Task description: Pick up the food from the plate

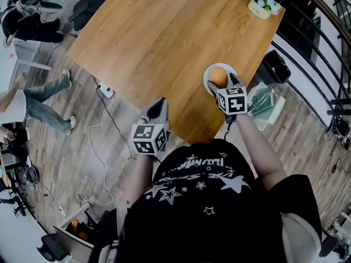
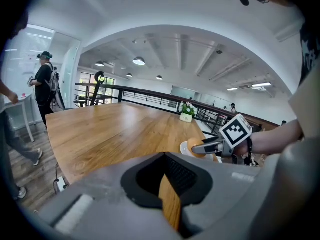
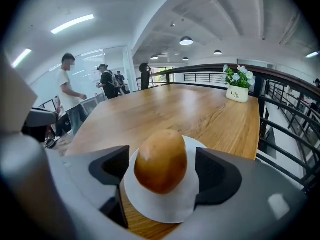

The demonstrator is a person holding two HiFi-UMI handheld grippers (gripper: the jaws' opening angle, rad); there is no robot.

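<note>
A brown, egg-shaped bread roll [image 1: 219, 76] [image 3: 161, 160] sits on a small white plate [image 1: 207, 70] [image 3: 165, 206] near the wooden table's [image 1: 164, 37] right front corner. My right gripper [image 1: 224, 82] [image 3: 161, 170] is open, one jaw on each side of the roll, with a gap left on both sides. The left gripper view shows the same roll [image 2: 196, 145] between those jaws. My left gripper [image 1: 159, 107] [image 2: 165, 156] hangs over the table's front edge, shut and holding nothing.
A white pot of flowers [image 1: 262, 1] [image 3: 237, 86] stands at the table's far right corner. A dark railing [image 1: 323, 32] runs along the right. A black bin [image 1: 274, 66] stands beside the table. Cables [image 1: 101, 125] lie on the floor, and people stand at the left.
</note>
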